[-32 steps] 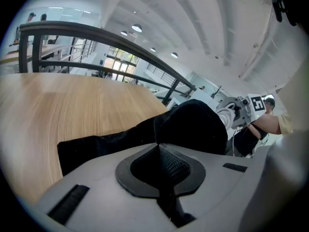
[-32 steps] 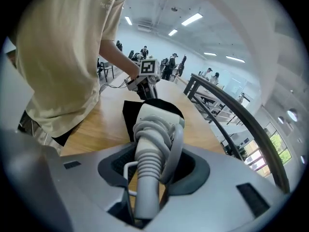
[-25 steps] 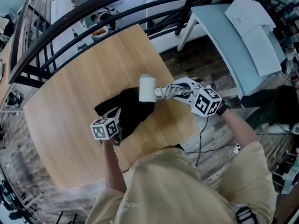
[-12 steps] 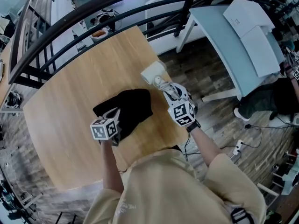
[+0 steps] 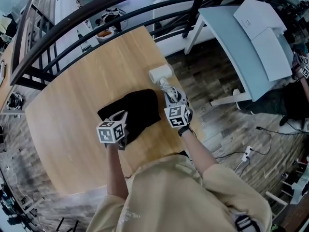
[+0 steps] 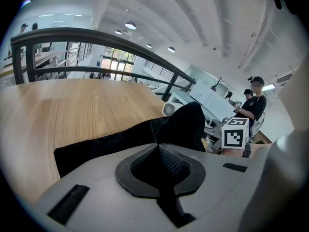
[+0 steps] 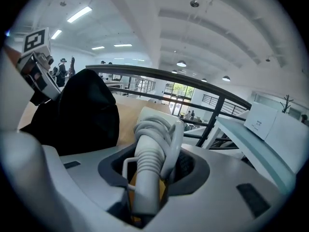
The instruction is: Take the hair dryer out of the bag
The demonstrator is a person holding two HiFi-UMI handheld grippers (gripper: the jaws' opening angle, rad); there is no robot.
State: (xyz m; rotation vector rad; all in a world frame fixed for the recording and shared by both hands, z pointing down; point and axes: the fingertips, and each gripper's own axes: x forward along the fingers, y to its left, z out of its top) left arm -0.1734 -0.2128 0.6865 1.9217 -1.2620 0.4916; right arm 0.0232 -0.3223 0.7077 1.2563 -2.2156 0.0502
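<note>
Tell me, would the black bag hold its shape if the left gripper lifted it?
Probably not: the black bag lies slumped on the table and folds into a peak where the left gripper pinches it. Likely light too, with the hair dryer outside it.

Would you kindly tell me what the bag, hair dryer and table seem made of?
The bag looks like soft matte black cloth; it slumps and creases. The hair dryer seems smooth white plastic; its ribbed cord sleeve looks rubbery. The table is pale wood or wood-look laminate, satin; the grain alone cannot settle which.
</note>
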